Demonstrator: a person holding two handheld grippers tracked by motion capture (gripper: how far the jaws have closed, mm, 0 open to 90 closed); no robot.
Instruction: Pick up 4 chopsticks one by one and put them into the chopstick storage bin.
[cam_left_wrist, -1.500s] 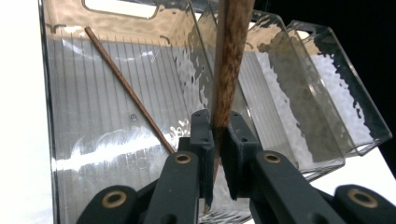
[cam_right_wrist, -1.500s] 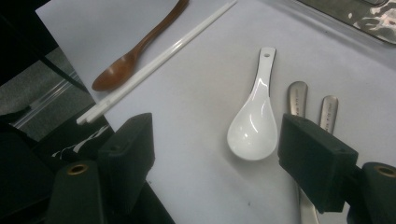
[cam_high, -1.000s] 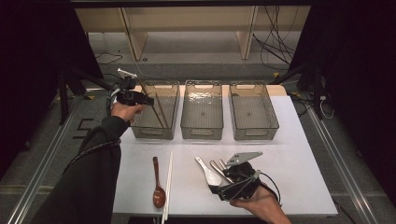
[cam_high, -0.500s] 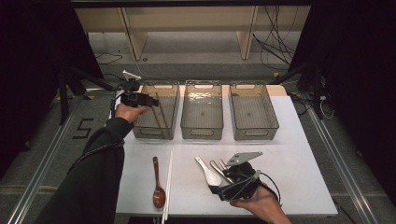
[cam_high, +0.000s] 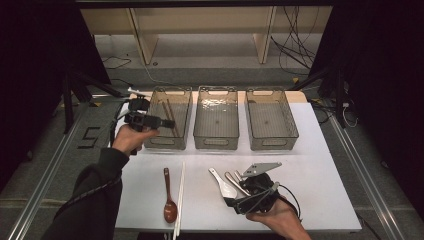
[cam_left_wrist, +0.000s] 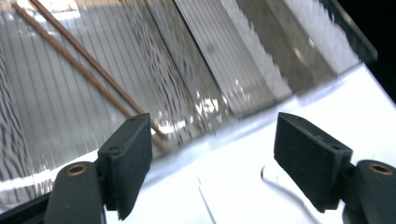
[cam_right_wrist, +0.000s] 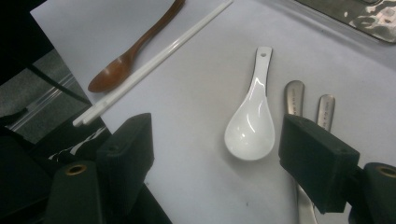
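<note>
My left gripper (cam_high: 168, 122) hangs over the front left corner of the left clear bin (cam_high: 181, 142). Its jaws have just been opening and now stand open with nothing between them (cam_left_wrist: 212, 163). A pair of brown chopsticks (cam_left_wrist: 88, 72) lies slanted on that bin's floor (cam_high: 170, 114). Near the table's front edge my right gripper (cam_high: 239, 192) is open and points at a white ceramic spoon (cam_right_wrist: 250, 126), which lies between and beyond the jaws (cam_right_wrist: 215, 163) untouched. Two metal handles (cam_right_wrist: 294, 100) lie right beside the spoon.
A brown wooden spoon (cam_high: 169, 200) and white chopsticks (cam_high: 179, 197) lie at the front left of the white table (cam_high: 320, 165). The middle bin (cam_high: 216, 140) and the right bin (cam_high: 272, 141) stand in a row behind. Dark floor and rails flank the table.
The left hand has pulled back from the left bin's far side toward its near end, and its jaws have opened. The right hand has kept still.
</note>
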